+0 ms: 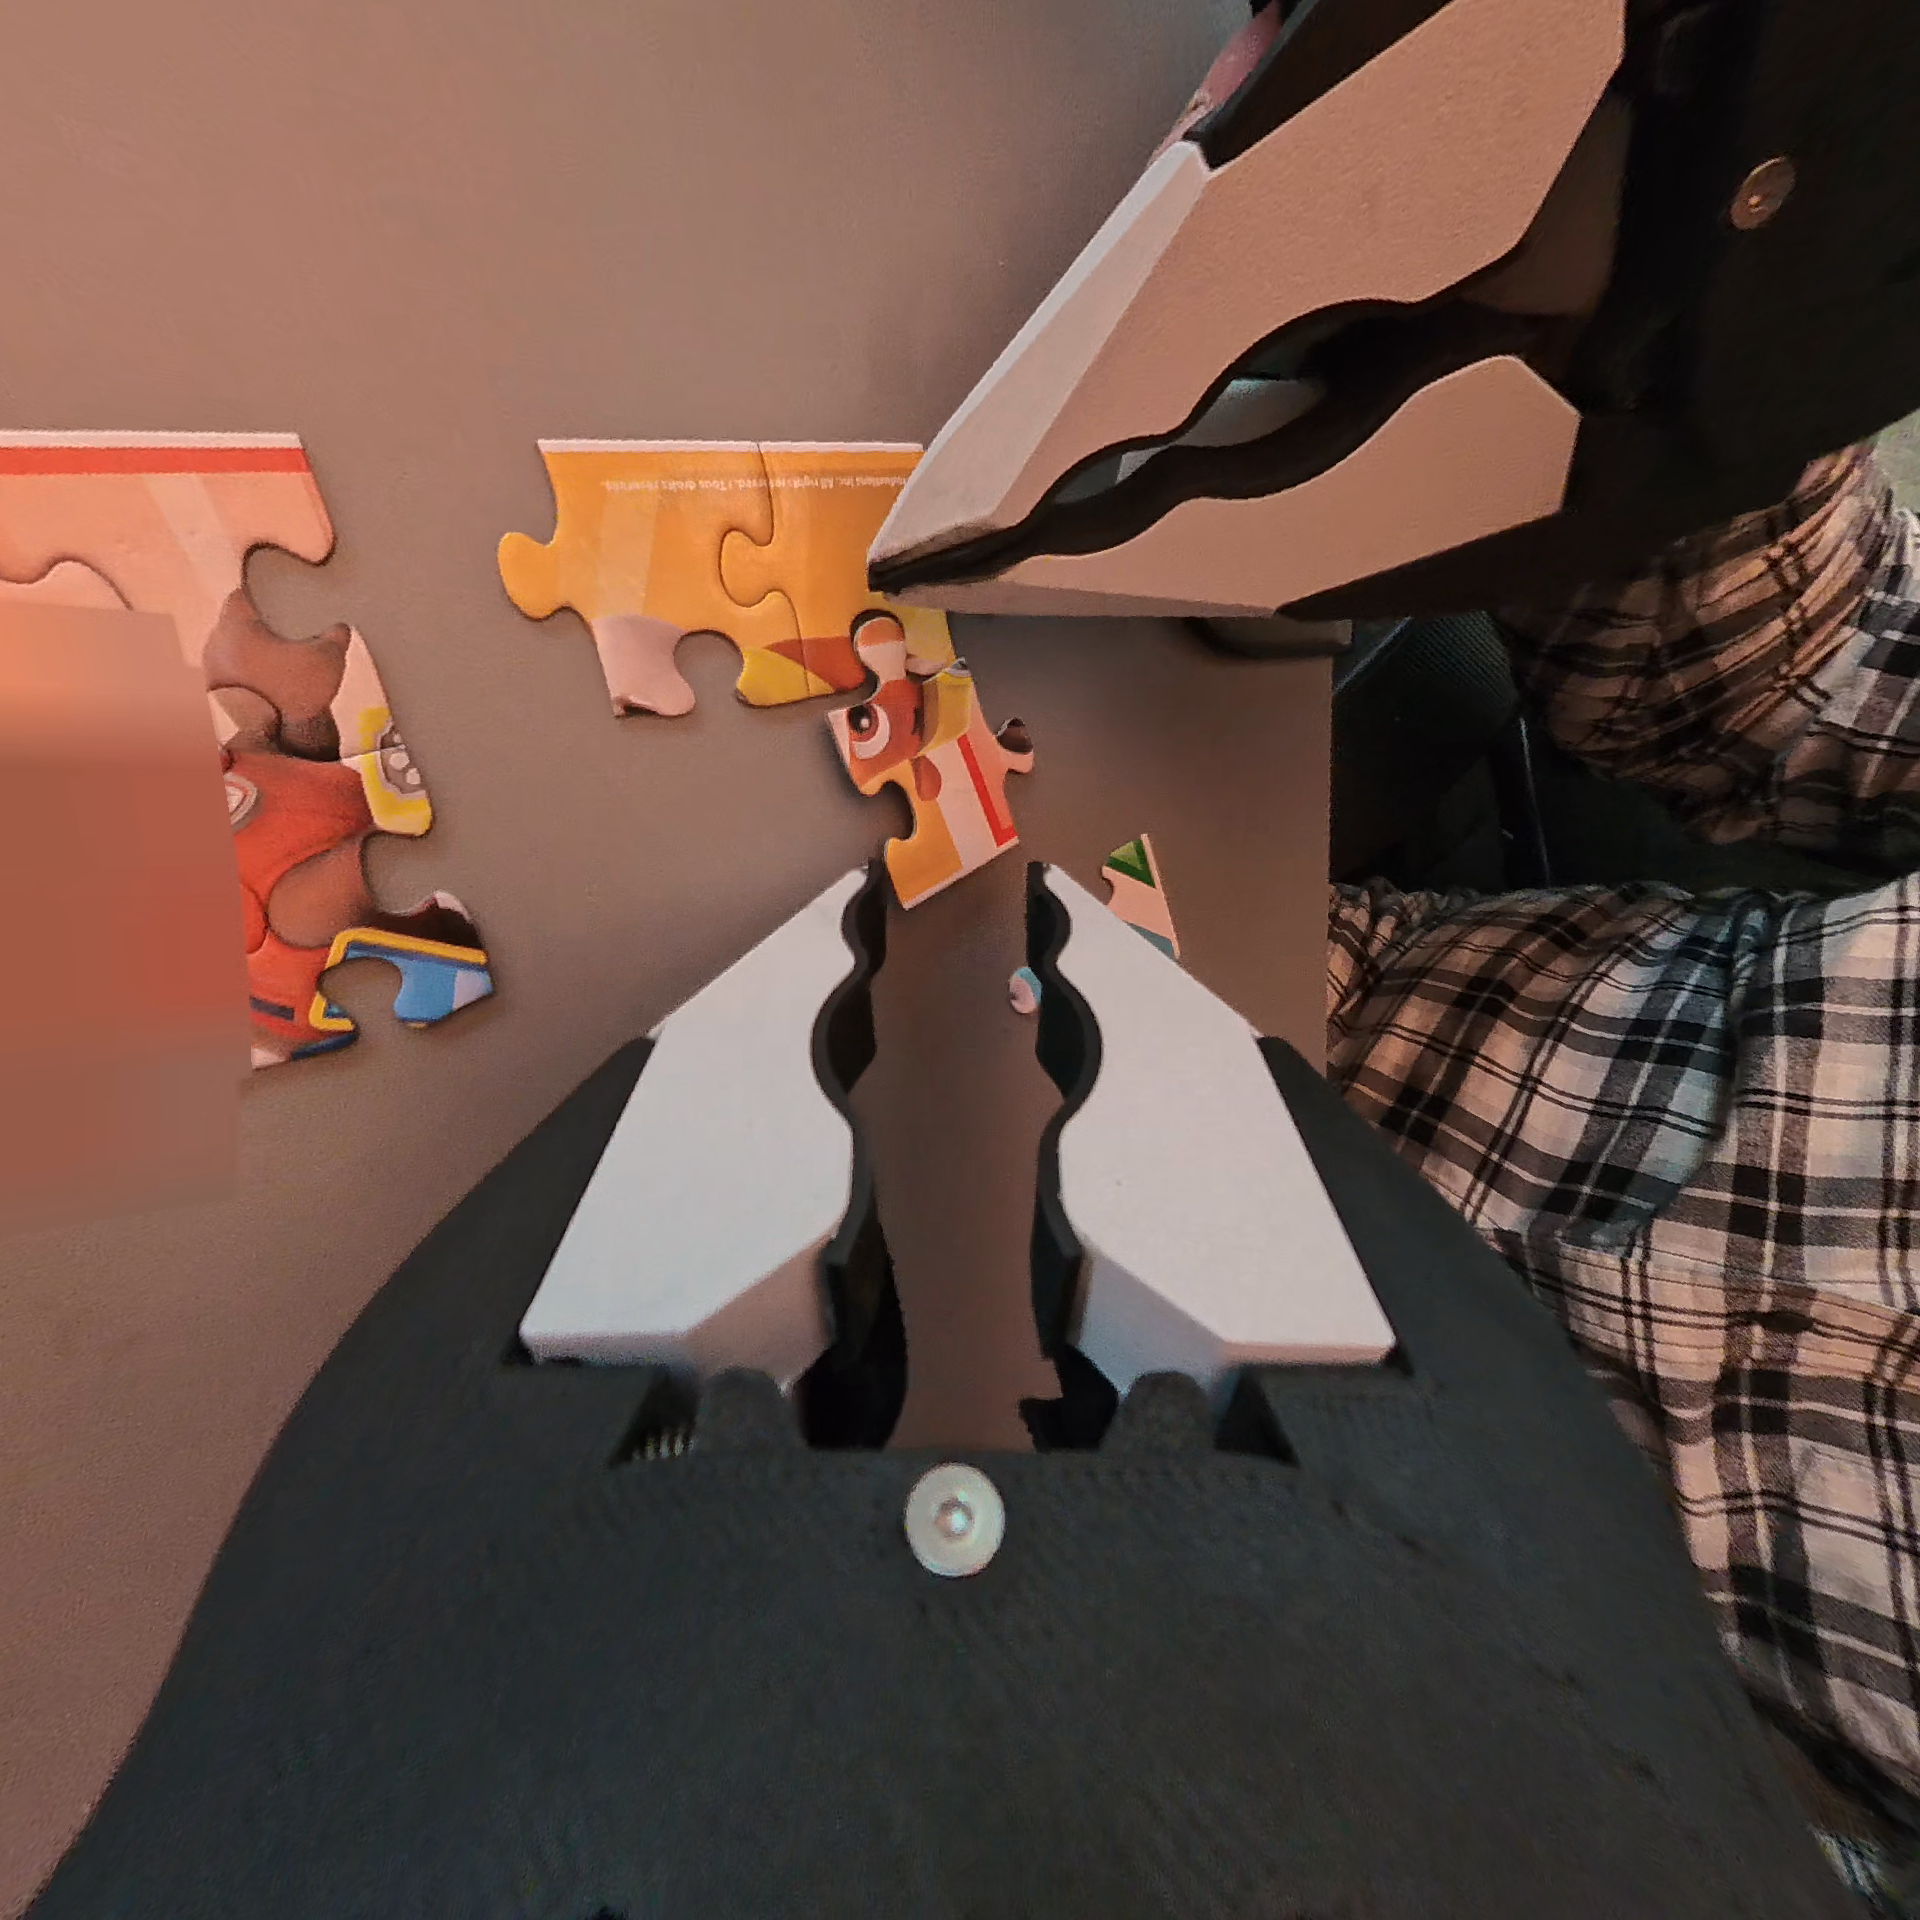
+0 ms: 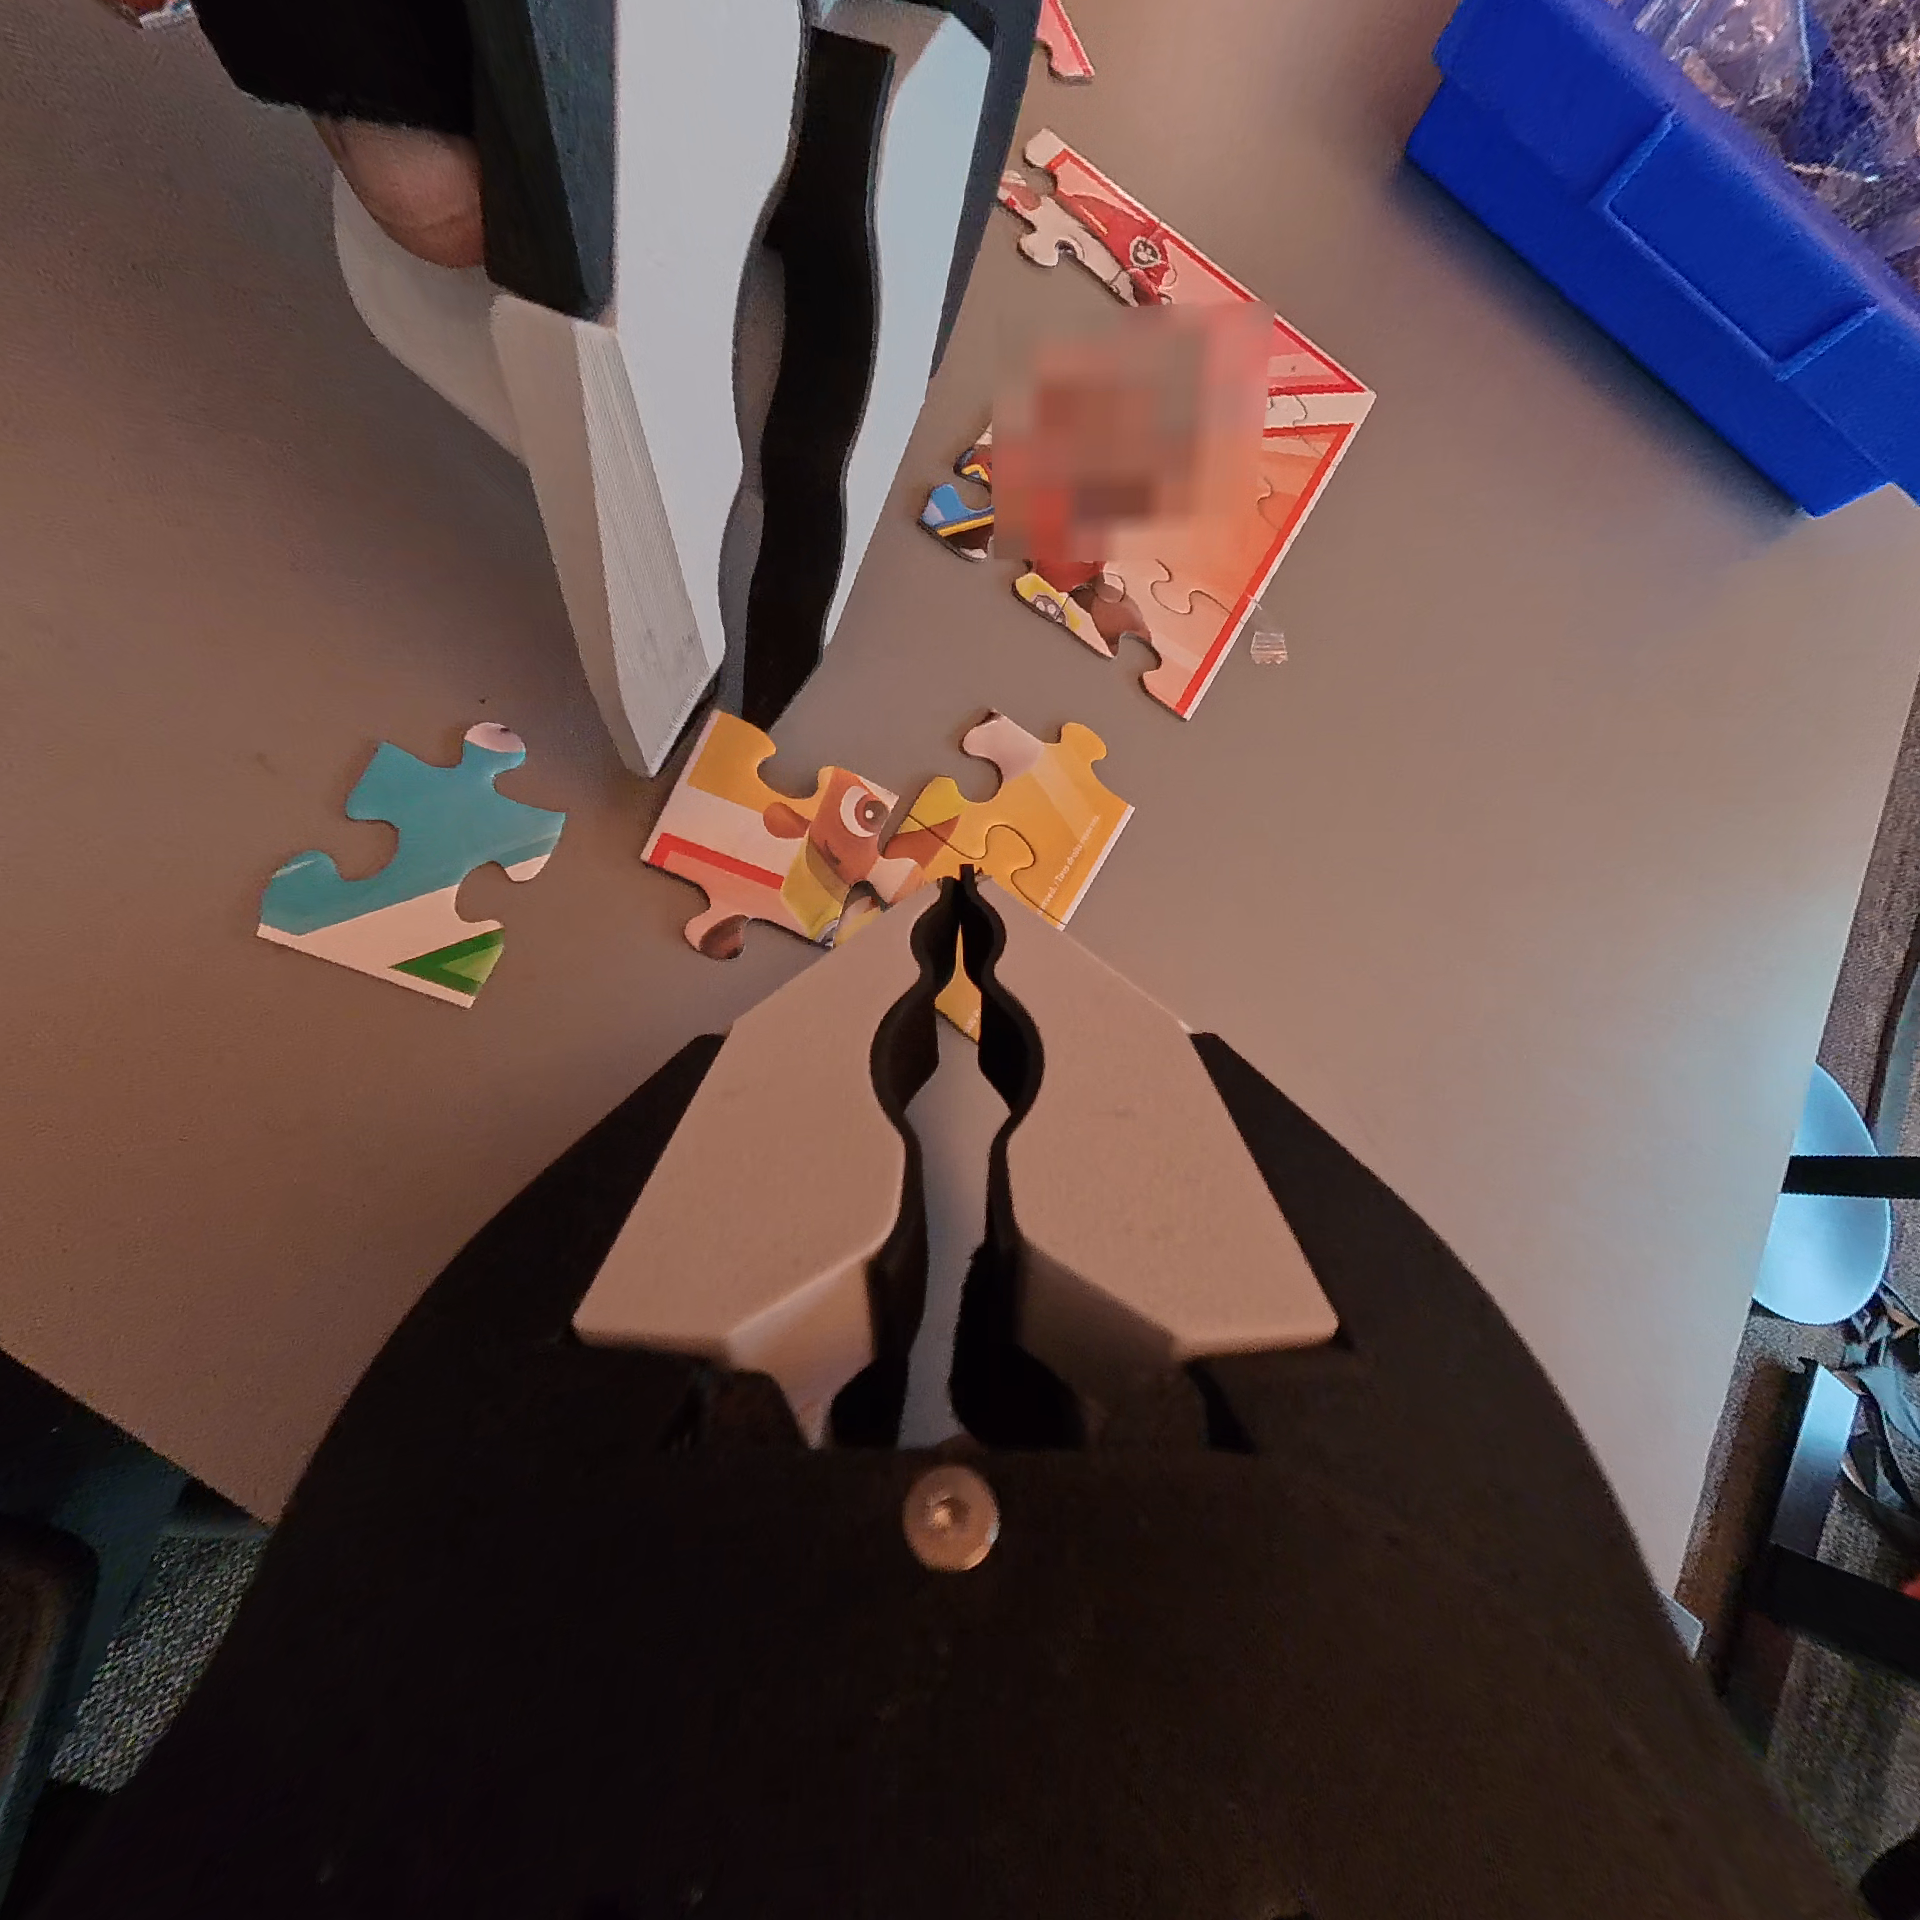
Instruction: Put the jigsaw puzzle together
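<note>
Two joined yellow pieces (image 1: 717, 561) lie flat on the grey table (image 1: 623, 260). A piece with a cartoon pup's face (image 1: 935, 790) touches their lower right corner at a slight angle. My right gripper (image 1: 878, 577) comes in from the upper right, shut, with its tip on the yellow pair's right edge; in the right wrist view the right gripper (image 2: 961, 883) sits over the yellow pair (image 2: 1039, 821) beside the pup piece (image 2: 769, 842). My left gripper (image 1: 956, 883) is open and empty, just short of the pup piece. A teal piece (image 2: 416, 862) lies loose.
A large joined red section (image 2: 1278, 488) lies beyond the yellow pair, with another loose piece (image 2: 1065, 47) farther off. A blue bin (image 2: 1662, 229) stands at the far right. The table edge (image 1: 1330, 935) is close, with a person's plaid sleeve (image 1: 1610, 1143) beyond it. The grippers' ends are close to 5 cm from one another.
</note>
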### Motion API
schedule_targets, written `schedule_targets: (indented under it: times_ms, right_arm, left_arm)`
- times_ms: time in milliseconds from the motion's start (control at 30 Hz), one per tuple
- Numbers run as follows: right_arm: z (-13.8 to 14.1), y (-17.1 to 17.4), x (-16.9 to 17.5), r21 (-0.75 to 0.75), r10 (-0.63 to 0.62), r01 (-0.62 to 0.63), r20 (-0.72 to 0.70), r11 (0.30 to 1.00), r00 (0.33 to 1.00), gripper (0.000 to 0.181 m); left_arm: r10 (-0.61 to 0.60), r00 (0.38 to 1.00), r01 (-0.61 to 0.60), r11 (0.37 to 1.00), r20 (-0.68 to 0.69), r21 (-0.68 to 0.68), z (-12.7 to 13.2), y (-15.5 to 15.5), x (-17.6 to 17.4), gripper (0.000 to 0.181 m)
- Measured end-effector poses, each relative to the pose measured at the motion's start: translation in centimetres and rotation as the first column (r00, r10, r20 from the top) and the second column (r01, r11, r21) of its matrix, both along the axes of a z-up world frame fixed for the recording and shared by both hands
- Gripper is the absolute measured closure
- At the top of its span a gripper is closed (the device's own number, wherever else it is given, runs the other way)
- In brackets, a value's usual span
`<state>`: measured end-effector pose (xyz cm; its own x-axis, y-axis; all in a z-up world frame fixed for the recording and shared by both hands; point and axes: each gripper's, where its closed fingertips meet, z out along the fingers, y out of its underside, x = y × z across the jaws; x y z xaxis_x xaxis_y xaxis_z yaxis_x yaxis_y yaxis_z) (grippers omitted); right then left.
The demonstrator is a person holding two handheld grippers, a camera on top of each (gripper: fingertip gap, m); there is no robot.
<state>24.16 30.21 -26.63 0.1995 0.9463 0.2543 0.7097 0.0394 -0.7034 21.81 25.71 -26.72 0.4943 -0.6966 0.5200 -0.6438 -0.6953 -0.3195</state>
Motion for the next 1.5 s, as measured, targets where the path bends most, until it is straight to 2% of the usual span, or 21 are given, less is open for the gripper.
schedule_targets:
  times_ms: [233, 367, 467, 633, 1000, 1333, 1500]
  right_arm:
    - [-0.2, -0.6, -0.3, 0.002, 0.039, -0.039, 0.009, 0.999, 0.999, 0.181]
    - [-0.8, -0.3, -0.2, -0.009, 0.012, -0.012, 0.036, 1.000, 0.999, 0.181]
    - [-0.3, 0.1, 0.0, -0.005, -0.021, 0.021, 0.013, 1.000, 1.000, 0.181]
    - [-0.8, 0.5, 0.7, -0.023, -0.059, 0.060, 0.054, 0.998, 0.997, 0.181]
    - [-0.9, -0.2, 0.4, -0.034, -0.005, 0.007, 0.039, 0.999, 0.999, 0.181]
    - [-0.9, -0.2, 0.4, -0.033, 0.001, 0.000, 0.029, 0.999, 1.000, 0.181]
    - [-0.9, -0.2, 0.4, -0.037, 0.001, 0.000, 0.025, 0.999, 1.000, 0.181]
  left_arm:
    - [0.044, 0.997, -0.032, 0.985, -0.064, 0.169, 0.3, 0.2, -0.9, 0.158]
    - [0.034, 0.991, 0.004, 0.961, -0.132, 0.276, -0.7, 1.1, -0.7, 0.165]
    - [0.003, 0.986, 0.050, 0.947, -0.165, 0.316, -1.0, 1.3, -0.2, 0.168]
    - [-0.020, 0.983, 0.081, 0.938, -0.180, 0.337, -0.7, 1.8, 0.4, 0.168]
    - [-0.036, 0.972, 0.129, 0.907, -0.232, 0.402, -1.2, 2.7, 0.8, 0.179]
    - [-0.020, 0.956, 0.167, 0.859, -0.294, 0.485, -1.0, 3.0, 0.3, 0.177]
    - [-0.026, 0.966, 0.159, 0.845, -0.257, 0.511, -0.4, 1.9, 0.9, 0.169]
